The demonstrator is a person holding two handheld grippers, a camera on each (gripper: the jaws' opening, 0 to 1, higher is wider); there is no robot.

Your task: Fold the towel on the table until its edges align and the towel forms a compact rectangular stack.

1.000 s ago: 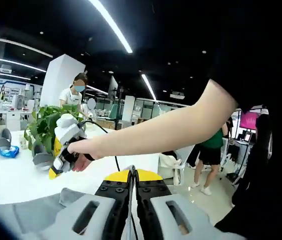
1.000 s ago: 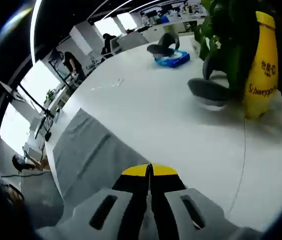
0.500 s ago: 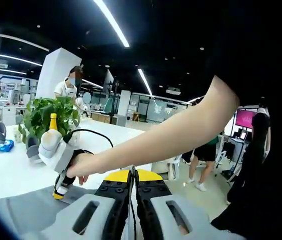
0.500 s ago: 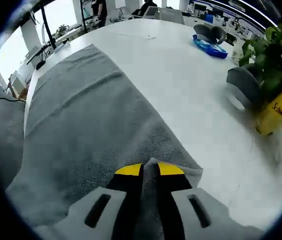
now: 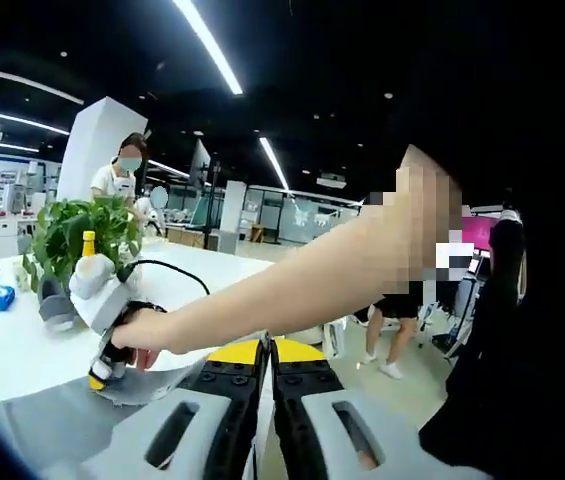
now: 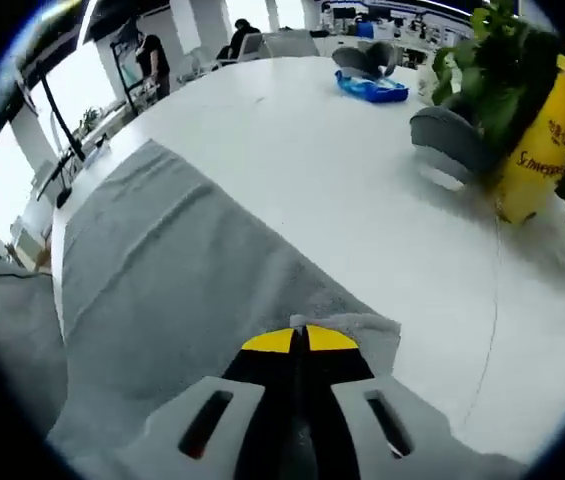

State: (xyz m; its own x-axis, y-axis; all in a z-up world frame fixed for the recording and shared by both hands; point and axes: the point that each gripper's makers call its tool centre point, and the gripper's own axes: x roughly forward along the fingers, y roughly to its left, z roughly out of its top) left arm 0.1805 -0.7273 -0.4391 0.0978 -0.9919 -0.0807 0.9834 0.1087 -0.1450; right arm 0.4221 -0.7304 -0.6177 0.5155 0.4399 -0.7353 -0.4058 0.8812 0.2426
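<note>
Pinching a corner of the grey towel (image 6: 172, 290), the right gripper (image 6: 298, 342) sits clamped; left gripper (image 5: 265, 352) closed.

The left gripper (image 5: 265, 352) has its two yellow-tipped jaws pressed tight together, pointing out over the near edge of the table. The right gripper (image 6: 300, 340) has its jaws closed too — it looks like they pinch the towel (image 6: 172, 290) at a corner, though the bite itself is hard to see. In the left gripper view the person's bare arm (image 5: 292, 285) reaches across, and the hand (image 5: 142, 332) wraps around the right gripper's handle — tips pointing down at the table.
</note>
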